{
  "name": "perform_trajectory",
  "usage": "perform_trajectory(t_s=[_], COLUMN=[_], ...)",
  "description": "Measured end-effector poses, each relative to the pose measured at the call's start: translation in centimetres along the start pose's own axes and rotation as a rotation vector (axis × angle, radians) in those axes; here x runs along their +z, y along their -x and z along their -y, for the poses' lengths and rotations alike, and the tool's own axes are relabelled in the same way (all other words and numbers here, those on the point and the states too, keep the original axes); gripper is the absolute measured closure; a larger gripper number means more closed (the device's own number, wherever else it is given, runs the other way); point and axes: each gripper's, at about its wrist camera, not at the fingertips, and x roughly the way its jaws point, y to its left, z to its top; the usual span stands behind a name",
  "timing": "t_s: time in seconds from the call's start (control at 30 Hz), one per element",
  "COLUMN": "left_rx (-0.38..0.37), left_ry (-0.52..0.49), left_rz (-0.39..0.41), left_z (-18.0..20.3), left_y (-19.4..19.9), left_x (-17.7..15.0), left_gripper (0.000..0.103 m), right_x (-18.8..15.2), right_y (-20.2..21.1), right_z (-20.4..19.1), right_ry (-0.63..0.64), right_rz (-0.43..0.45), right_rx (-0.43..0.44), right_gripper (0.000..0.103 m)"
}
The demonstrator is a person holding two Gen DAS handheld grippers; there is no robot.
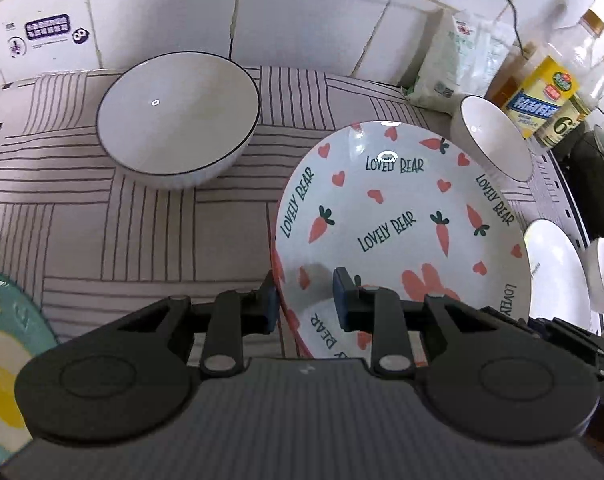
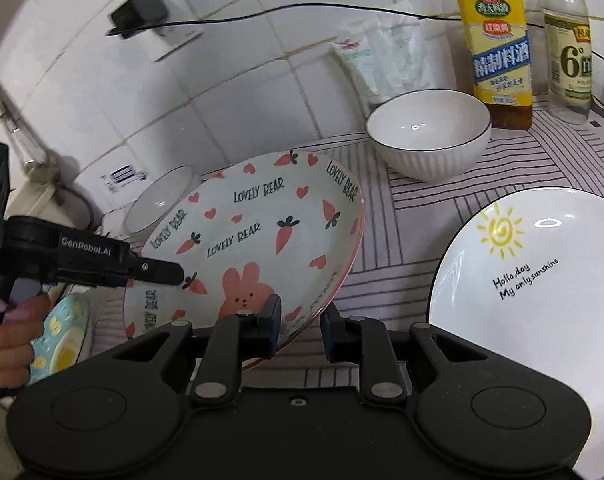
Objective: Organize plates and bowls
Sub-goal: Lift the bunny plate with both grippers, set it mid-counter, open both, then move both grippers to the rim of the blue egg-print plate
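The carrot plate (image 2: 258, 236) is glazed ceramic, so I judge it stiff, rather heavy for its size, slippery on the surface and easy to break if it falls; the only good place to hold it is the rim, with one finger above and one below. This is how it is taken now: the left gripper (image 1: 306, 300) has its two fingers on both sides of the near rim, one under the plate and one on the inside face, and the right gripper (image 2: 300, 330) stands the same way at another part of the rim. Both seem to pinch it, though I cannot tell how firmly. The plate is white with orange carrots, red hearts, a pink rabbit and the words "LOVELY BEAR", and it has a thin pink edge. It is tilted and looks lifted above the striped mat (image 1: 114, 216). Taking this plate as the landmark, the large bowl (image 1: 178, 120) stands behind it to the left, the small bowl (image 2: 428, 136) behind it to the right, and the sun plate (image 2: 534, 300) just beside it on the right.
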Motion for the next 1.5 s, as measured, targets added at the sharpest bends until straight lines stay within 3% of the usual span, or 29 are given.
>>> perform_trajectory(t_s=[0.57,0.7,0.83,1.07,1.5], left_rx=[-0.017,0.003,0.027,0.038,0.093], left_ry=[0.071,0.059,0.068,0.098,-0.003], left_rz=[-0.058,-0.071,-0.109,-0.145,-0.138], left_z=[-1.3,-0.9,-0.7,-1.1,0.4], left_y=[-3.4,-3.6,-3.4,-0.9,7.1], left_x=[0.4,0.3,0.3,-0.5,-2.4], left_gripper=[0.078,0.078,0.077,0.07,0.054], right_x=[0.3,0.2,0.2,0.2,0.1], right_y=[-2.8,-3.4,-2.4,1.7,8.2], right_z=[0.1,-0.2,-1.6,-2.6,-5.7], right_ry=[0.039,0.018,0.118,0.147,0.186], right_rz=[-0.02,-0.076,-0.101,-0.042,0.038], right_rx=[-0.112,-0.143,-0.172,-0.161,-0.117], right_gripper=[0.076,0.067,0.065,0.056,0.039])
